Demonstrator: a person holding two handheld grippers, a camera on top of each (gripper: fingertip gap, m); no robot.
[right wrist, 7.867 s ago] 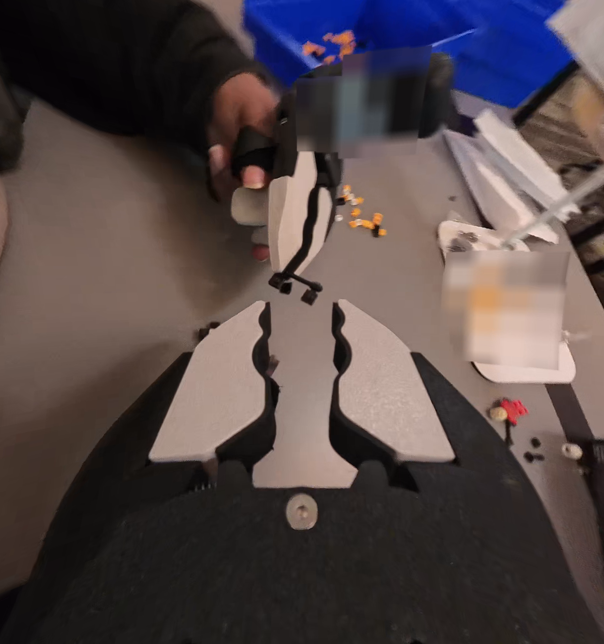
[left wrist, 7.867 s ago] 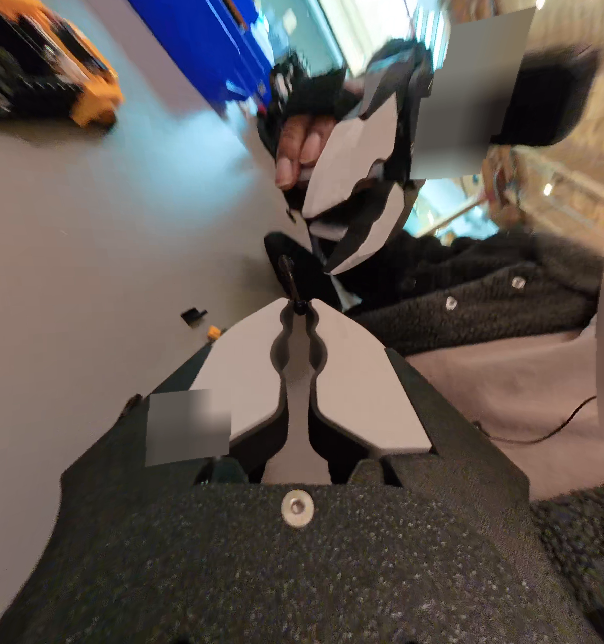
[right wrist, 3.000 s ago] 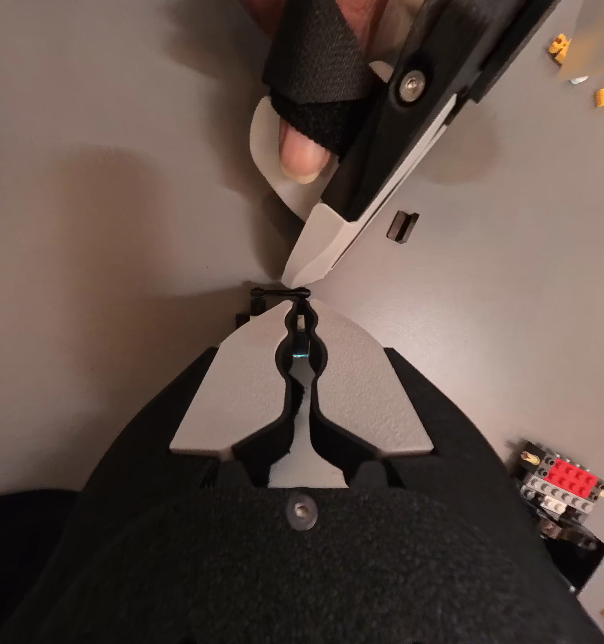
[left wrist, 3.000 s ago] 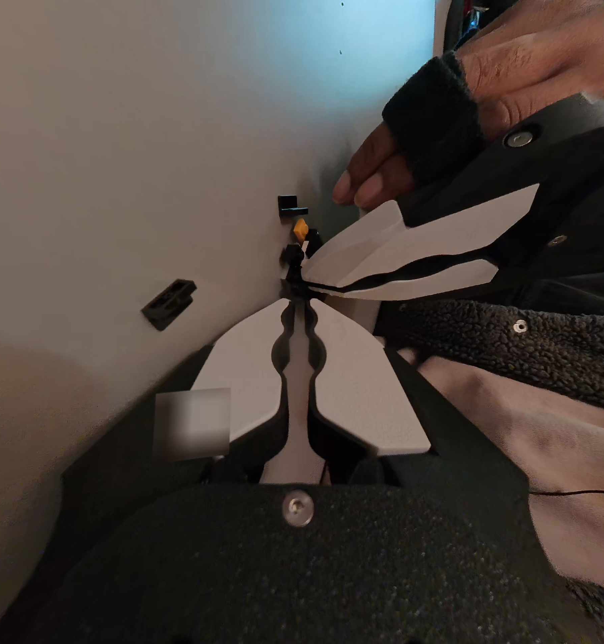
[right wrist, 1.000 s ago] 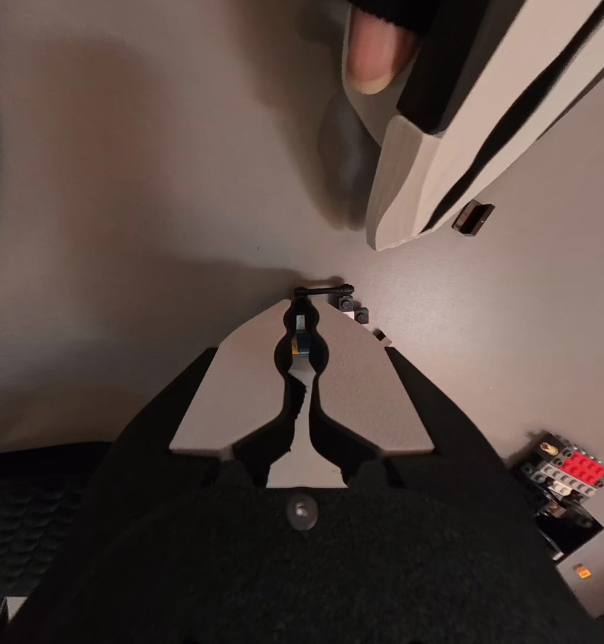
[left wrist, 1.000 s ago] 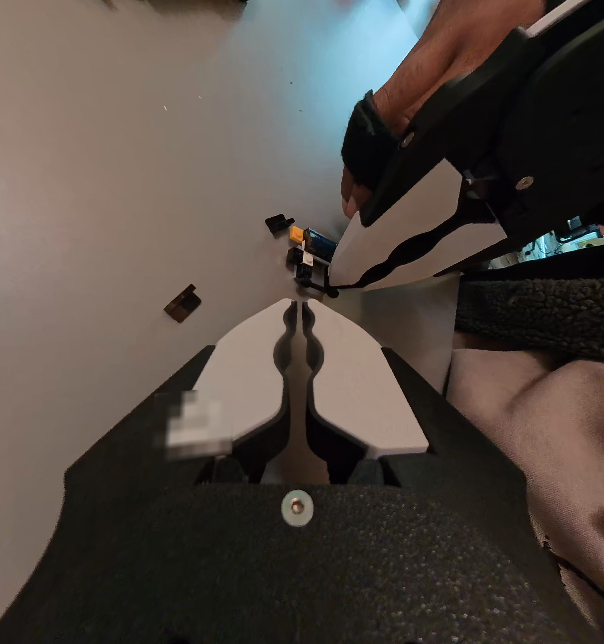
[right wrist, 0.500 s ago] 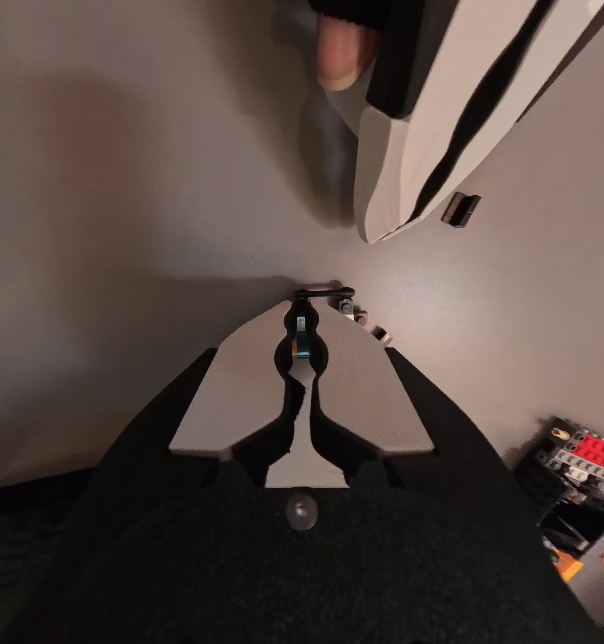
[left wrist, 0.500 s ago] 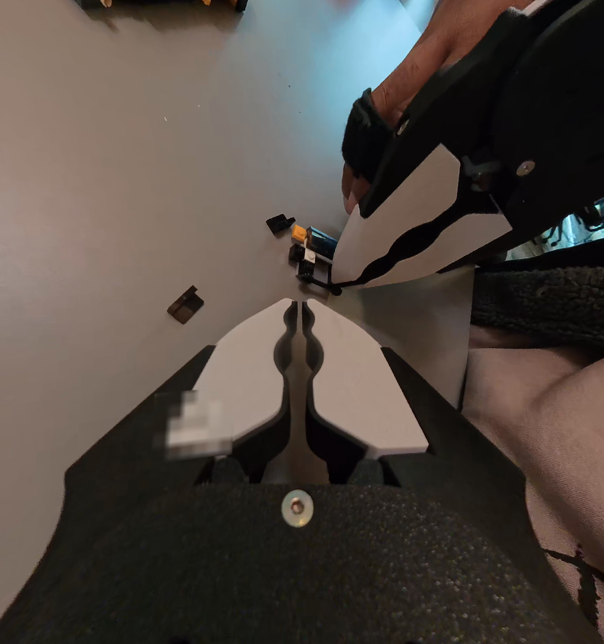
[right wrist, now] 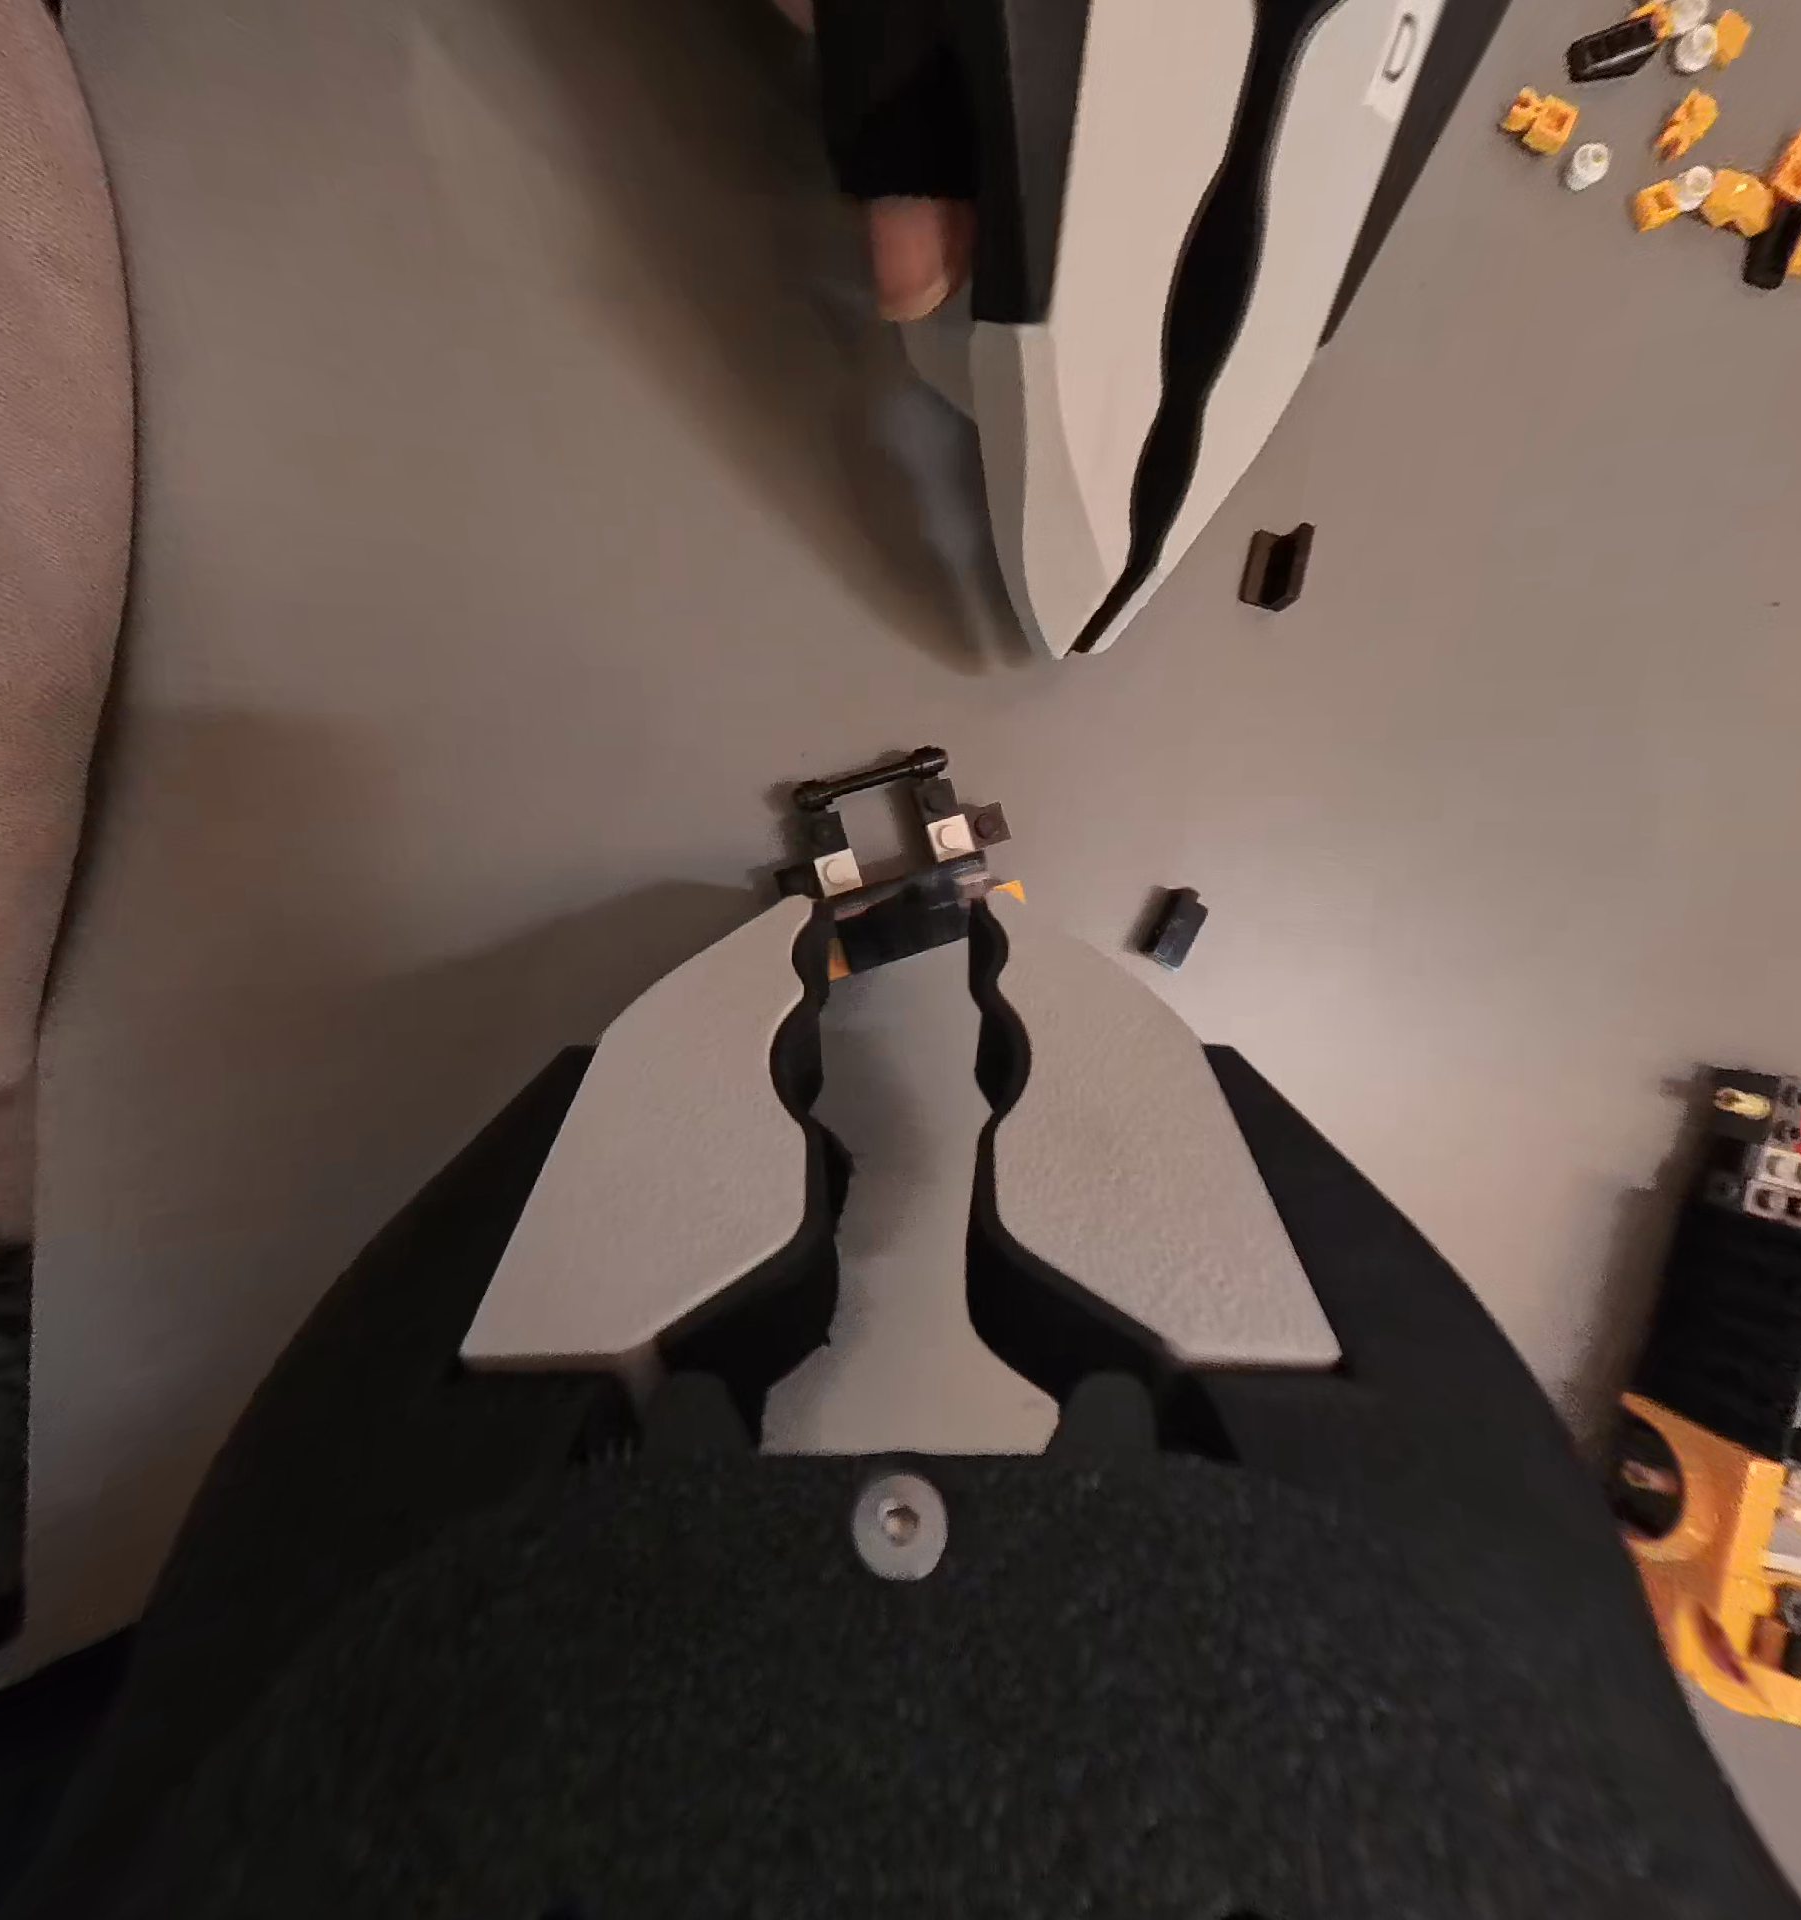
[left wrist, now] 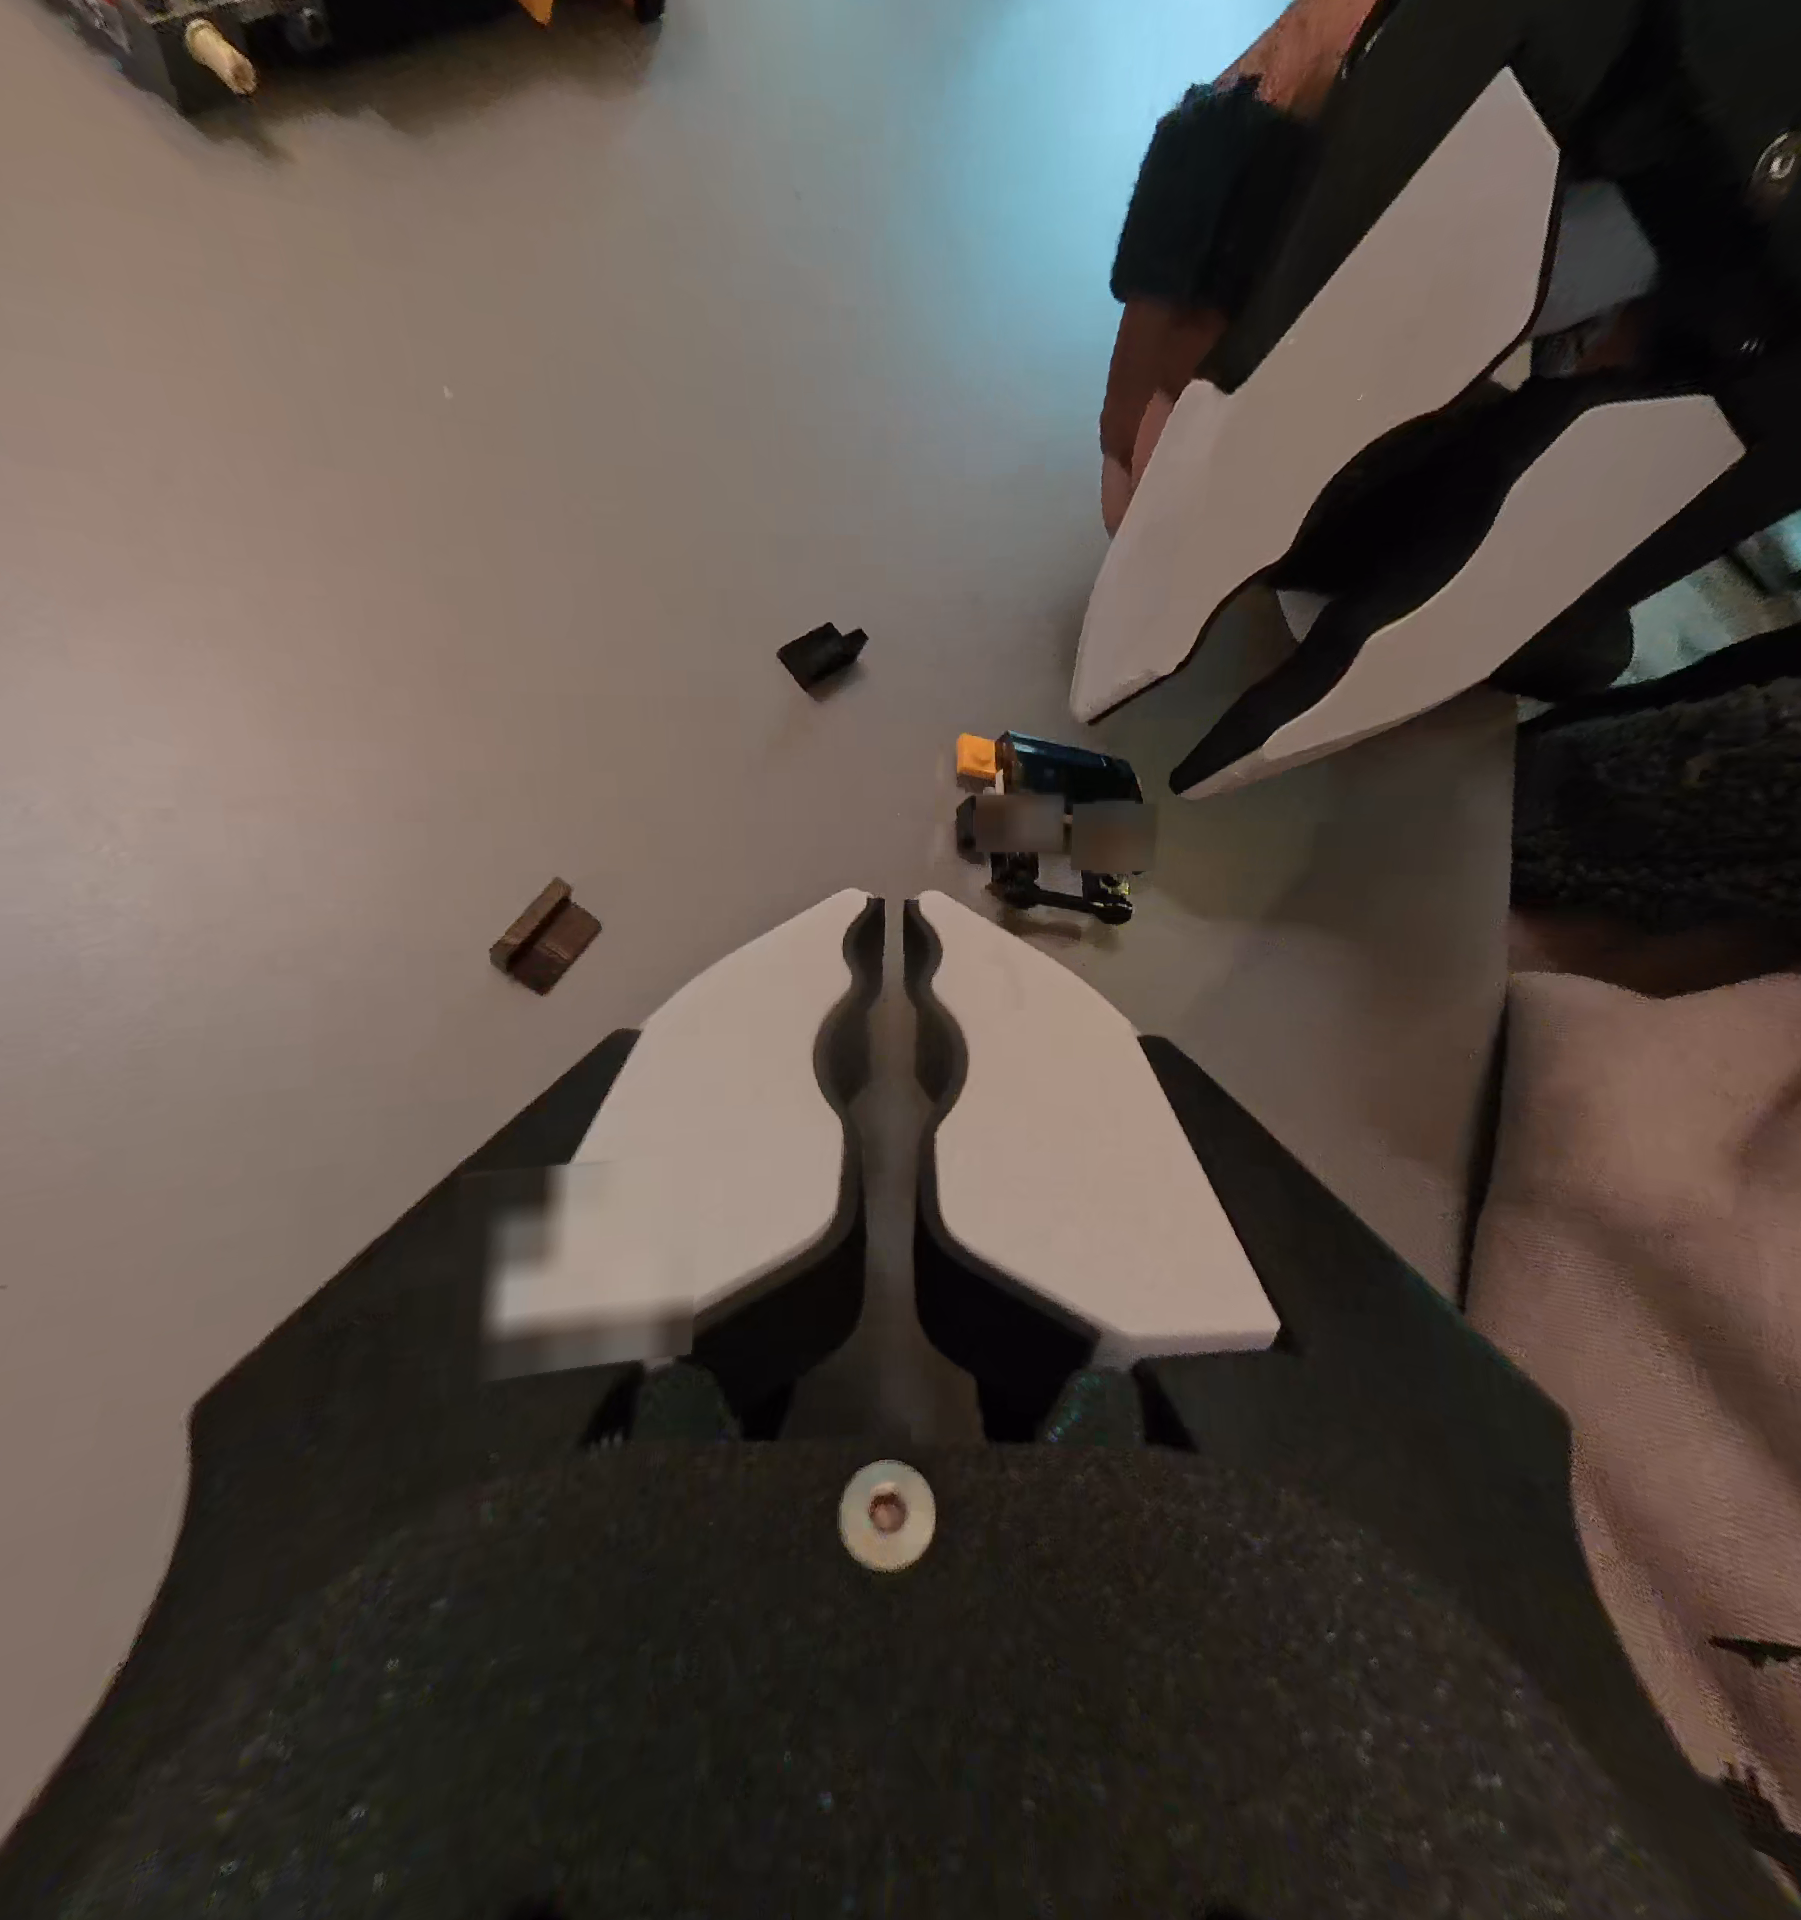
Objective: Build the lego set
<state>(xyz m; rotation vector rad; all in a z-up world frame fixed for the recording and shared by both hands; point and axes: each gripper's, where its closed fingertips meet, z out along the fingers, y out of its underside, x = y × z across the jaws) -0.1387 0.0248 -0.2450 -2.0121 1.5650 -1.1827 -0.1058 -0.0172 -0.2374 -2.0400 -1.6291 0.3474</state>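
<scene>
A small assembly (right wrist: pixel 896 847) of black, white, dark blue and orange pieces with a thin black bar lies on the grey table (left wrist: pixel 356 623). My right gripper (right wrist: pixel 891 914) is open, its fingertips on either side of the assembly's near end. In the left wrist view the assembly (left wrist: pixel 1052 816) lies just right of my left gripper (left wrist: pixel 894 904), which is shut and empty. The right gripper (left wrist: pixel 1128 746) shows there at the upper right, jaws apart, just above the assembly. The left gripper (right wrist: pixel 1067 644) hangs beyond the assembly in the right wrist view.
Two small dark pieces (left wrist: pixel 821 657) (left wrist: pixel 545 935) lie loose on the table. A partly built orange and black vehicle (right wrist: pixel 1769 1403) stands at the right edge. Several loose orange pieces (right wrist: pixel 1706 156) lie far right. The person's beige clothing (right wrist: pixel 13 623) borders the table. Tip to tip, the grippers are about 6 cm apart.
My right gripper has opened and let go of the small assembly, which now lies on the table. My left gripper has drawn back from it, still shut.
</scene>
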